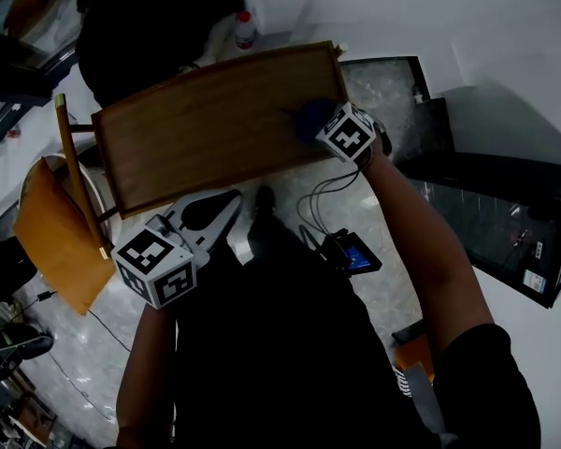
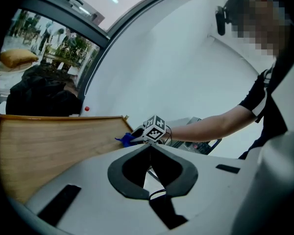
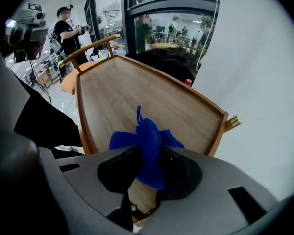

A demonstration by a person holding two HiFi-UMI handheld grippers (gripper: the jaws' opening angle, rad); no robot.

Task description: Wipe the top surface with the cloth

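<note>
The blue cloth (image 3: 148, 136) looks soft, light and limp. I judge it will fold and slide easily on smooth wood, so its bunched middle is the best place to hold. The right tongs (image 3: 149, 155) pinch it there, over the far right corner of the table (image 1: 196, 148). The left tongs (image 2: 149, 147) are pressed together and empty, by the table's near edge. One cloth, one table, two tongs.

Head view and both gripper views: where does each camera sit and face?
Head view: on the head, steeply down onto the wooden tabletop; left gripper, right gripper and both forearms show.
Left gripper view: rides that gripper, past its shut jaws across the tabletop toward the right forearm.
Right gripper view: rides that gripper, down its jaws clamping the blue cloth.
All share tabletop and cloth.
</note>
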